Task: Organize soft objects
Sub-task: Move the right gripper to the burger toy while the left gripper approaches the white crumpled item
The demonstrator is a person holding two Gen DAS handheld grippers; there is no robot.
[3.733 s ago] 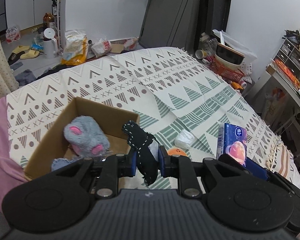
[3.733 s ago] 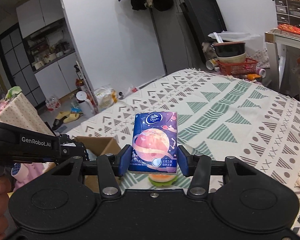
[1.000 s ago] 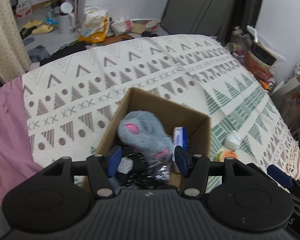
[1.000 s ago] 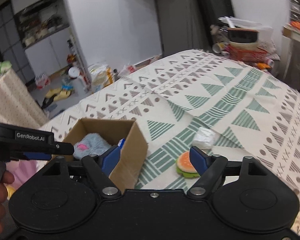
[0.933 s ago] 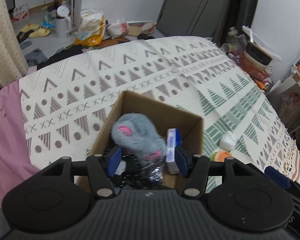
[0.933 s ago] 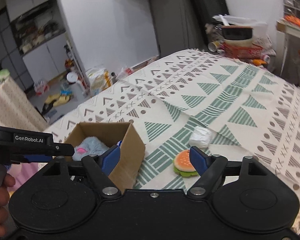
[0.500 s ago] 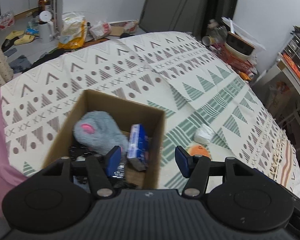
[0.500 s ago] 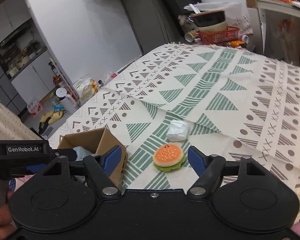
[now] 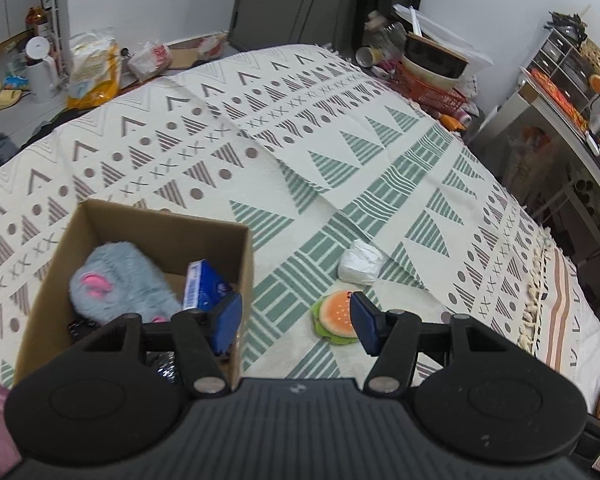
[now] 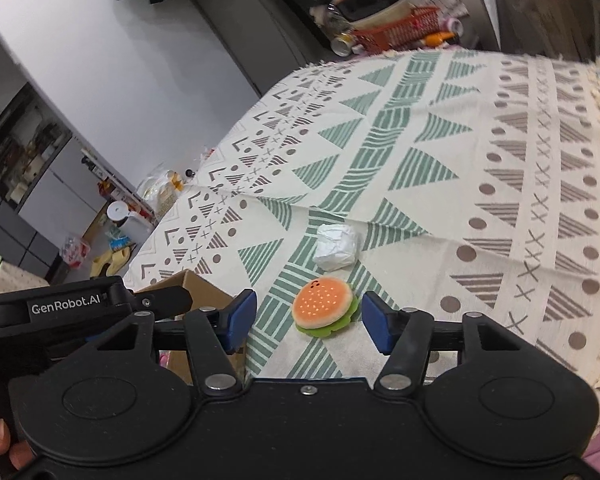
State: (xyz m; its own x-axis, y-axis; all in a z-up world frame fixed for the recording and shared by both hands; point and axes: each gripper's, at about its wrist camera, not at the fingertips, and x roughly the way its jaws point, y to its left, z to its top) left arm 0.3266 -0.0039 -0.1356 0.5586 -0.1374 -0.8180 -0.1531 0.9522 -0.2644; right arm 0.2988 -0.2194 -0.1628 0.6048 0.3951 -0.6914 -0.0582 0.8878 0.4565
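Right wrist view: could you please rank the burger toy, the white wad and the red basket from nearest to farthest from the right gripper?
1. Burger toy, just ahead between the open jaws.
2. White wad, beyond it on the blanket.
3. Red basket, off the far edge.

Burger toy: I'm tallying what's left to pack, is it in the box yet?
Out. The burger toy lies on the blanket beside the box.
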